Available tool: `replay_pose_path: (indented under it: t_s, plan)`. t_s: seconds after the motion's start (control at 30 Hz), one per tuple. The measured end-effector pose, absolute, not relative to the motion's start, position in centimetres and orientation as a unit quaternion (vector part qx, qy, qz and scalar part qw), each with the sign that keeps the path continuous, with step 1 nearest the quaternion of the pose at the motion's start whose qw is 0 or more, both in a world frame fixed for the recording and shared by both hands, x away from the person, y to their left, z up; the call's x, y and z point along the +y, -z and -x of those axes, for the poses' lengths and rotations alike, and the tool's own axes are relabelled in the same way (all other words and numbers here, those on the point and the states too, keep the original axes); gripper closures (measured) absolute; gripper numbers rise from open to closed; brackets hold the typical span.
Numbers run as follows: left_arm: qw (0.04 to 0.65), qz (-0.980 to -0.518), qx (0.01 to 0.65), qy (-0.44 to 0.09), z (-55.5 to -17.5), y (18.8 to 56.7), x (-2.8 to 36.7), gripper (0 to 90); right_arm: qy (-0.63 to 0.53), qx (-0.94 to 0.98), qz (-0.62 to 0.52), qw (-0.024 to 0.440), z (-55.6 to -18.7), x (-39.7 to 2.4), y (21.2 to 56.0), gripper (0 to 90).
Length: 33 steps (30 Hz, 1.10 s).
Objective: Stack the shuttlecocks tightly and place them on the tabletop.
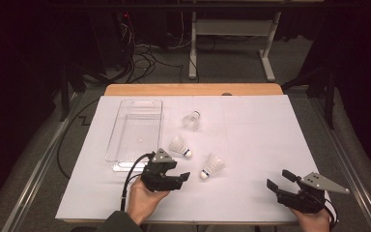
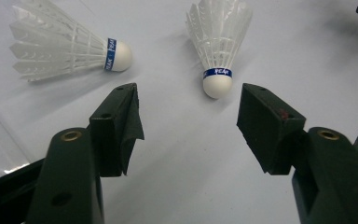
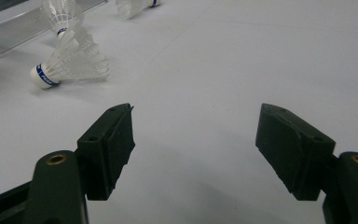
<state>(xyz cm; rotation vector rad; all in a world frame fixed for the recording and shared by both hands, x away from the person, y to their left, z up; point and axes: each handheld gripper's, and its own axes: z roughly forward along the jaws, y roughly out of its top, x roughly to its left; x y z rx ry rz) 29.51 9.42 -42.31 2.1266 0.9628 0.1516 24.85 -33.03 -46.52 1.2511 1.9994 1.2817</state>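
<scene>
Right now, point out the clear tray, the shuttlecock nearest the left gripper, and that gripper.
clear tray (image 1: 121, 105), high view, far rim.
nearest shuttlecock (image 2: 217, 87), left gripper view, cork tip.
left gripper (image 1: 179, 177), high view, between open jaws.

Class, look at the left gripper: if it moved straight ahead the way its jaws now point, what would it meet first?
Most likely the nearest shuttlecock, lying cork-first toward the open left gripper and roughly centred between its jaws. The second shuttlecock lies off to the side. Depth is hard to judge.

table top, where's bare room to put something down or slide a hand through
The widest bare stretch lies right of the three shuttlecocks, from the far edge of the table down to the right gripper. The clear tray holds nothing. It is crowded between tray, shuttlecocks and left gripper.
</scene>
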Motion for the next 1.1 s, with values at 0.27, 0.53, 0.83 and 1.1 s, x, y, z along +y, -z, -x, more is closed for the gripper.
replay_pose_path:
  t_s: [0.27, 0.53, 0.83, 1.1]
  plan:
    - [0.386, -0.835, 0.387, -0.062, -30.2, 42.0, 9.4, 40.1, -0.465, 0.726, -0.453, 0.227, -24.8, -33.0, 46.5, 28.1]
    - [0.378, -0.833, 0.396, -0.077, -31.4, 41.2, 9.4, 40.6, -0.466, 0.724, -0.456, 0.227, -24.8, -33.0, 46.5, 28.2]
    - [0.376, -0.832, 0.402, -0.074, -32.5, 40.4, 9.3, 39.0, -0.467, 0.722, -0.456, 0.23, -24.7, -33.2, 46.5, 28.5]
    - [0.37, -0.829, 0.412, -0.081, -33.7, 39.7, 9.3, 38.8, -0.467, 0.723, -0.456, 0.229, -24.8, -33.2, 46.5, 28.5]
